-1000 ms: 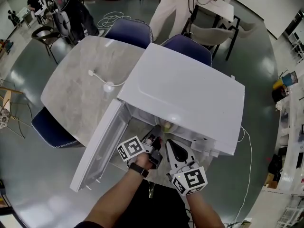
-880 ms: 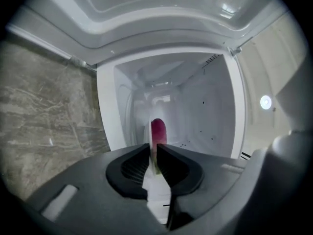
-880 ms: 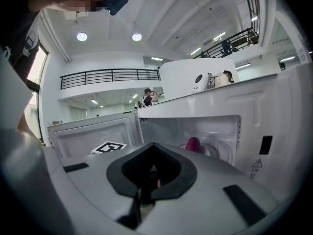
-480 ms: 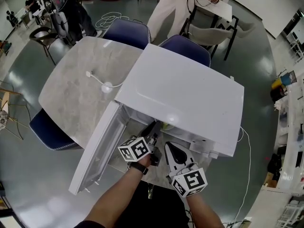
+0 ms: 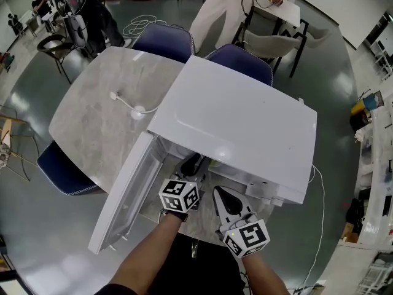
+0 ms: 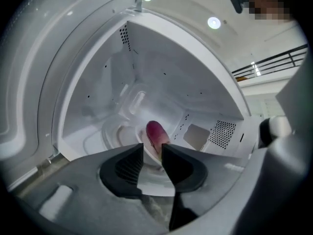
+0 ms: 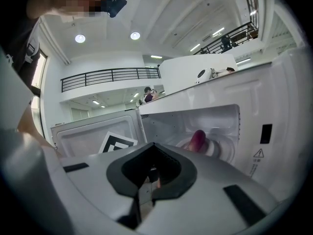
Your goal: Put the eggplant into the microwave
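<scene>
Since a second ago the left gripper (image 5: 193, 165) has rolled about its own axis, so its marker cube now shows a different face in the head view. It reaches into the same spot at the oven's mouth. Its fingers (image 6: 128, 168) have just been opening and now stand a little apart, pressing on nothing.

A round grey desk (image 5: 98, 112) fills the middle of the head view. The white microwave (image 5: 239, 118) sits on its right half, with blue chairs (image 5: 166, 39) pushed in at the upper edge. The microwave door (image 5: 129, 192) is swung wide open toward the lower left.

The left gripper comes up from the bottom centre and pokes into the cavity. The right gripper (image 5: 219, 192) is just beside it on the right, in front of the oven and outside the opening. In its own view its fingers meet at the tips with nothing between them.

The eggplant (image 6: 155, 133) is inside the microwave, on the round turntable (image 6: 120, 131) at the cavity floor. In the left gripper view it shows through the gap just beyond the fingertips, purple end uppermost. I cannot tell whether the tips brush it. The right gripper view shows it at centre right, well inside the cavity.

A white cable (image 5: 132, 106) lies on the bare desk to the left of the oven.
</scene>
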Action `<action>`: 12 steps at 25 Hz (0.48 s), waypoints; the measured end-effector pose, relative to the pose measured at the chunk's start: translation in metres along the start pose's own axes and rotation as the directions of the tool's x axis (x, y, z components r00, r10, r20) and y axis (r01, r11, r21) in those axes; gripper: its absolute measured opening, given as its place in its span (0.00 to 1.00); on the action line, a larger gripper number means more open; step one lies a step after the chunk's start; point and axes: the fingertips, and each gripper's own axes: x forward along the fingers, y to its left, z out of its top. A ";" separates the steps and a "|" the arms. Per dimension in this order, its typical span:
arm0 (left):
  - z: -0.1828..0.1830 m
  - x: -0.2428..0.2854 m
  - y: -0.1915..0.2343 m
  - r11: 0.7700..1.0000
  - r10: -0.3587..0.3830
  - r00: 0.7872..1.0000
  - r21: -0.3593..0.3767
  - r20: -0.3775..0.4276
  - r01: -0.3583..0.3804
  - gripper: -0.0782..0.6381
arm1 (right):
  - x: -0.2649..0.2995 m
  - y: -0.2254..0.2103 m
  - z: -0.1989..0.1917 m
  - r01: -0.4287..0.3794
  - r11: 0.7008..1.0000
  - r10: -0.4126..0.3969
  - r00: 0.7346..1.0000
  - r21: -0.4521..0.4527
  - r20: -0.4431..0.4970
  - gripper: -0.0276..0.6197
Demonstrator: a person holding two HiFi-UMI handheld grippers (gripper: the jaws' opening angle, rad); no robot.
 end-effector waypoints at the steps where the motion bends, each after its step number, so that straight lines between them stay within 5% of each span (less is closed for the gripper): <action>1: -0.001 0.001 0.002 1.000 0.005 1.000 0.023 -0.008 -0.005 0.22 | 0.000 0.000 0.000 -0.003 1.000 0.003 1.000 0.000 0.001 0.05; 3: -0.002 0.001 0.007 0.997 0.022 1.000 0.071 -0.013 -0.021 0.30 | -0.001 0.000 0.001 -0.004 1.000 0.004 1.000 -0.002 0.003 0.05; 12: 0.000 -0.020 -0.034 0.972 -0.018 1.000 0.235 0.004 0.016 0.30 | -0.001 -0.009 0.000 0.033 0.999 -0.033 0.999 0.005 0.001 0.05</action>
